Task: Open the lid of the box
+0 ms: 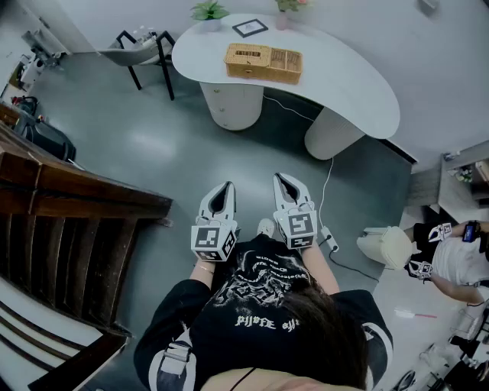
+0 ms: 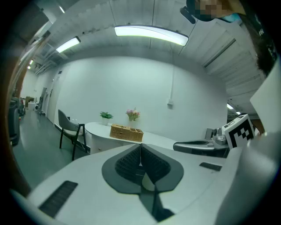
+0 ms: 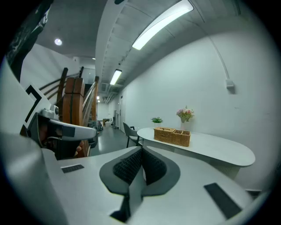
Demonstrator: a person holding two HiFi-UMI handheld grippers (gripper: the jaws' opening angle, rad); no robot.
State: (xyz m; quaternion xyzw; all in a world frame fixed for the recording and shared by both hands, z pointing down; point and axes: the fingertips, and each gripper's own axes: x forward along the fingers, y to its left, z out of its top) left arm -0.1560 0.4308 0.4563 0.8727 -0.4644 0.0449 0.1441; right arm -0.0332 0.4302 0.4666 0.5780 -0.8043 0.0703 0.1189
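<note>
A woven wicker box (image 1: 263, 63) rests on the curved white table (image 1: 359, 92) far ahead, with its left part lidded and its right part showing open compartments. The same wicker box (image 2: 126, 132) appears small and distant in the left gripper view, and the wicker box (image 3: 172, 136) likewise in the right gripper view. My left gripper (image 1: 226, 188) and right gripper (image 1: 283, 180) are held side by side at waist height, well short of the table. Both are shut with nothing between the jaws.
A dark chair (image 1: 145, 47) stands left of the table. A potted plant (image 1: 208, 12), a flower vase (image 1: 285, 9) and a framed picture (image 1: 250, 28) sit on the table's far side. A wooden staircase (image 1: 69, 221) rises at left. Another person (image 1: 458, 256) sits at right. A cable (image 1: 327, 183) crosses the floor.
</note>
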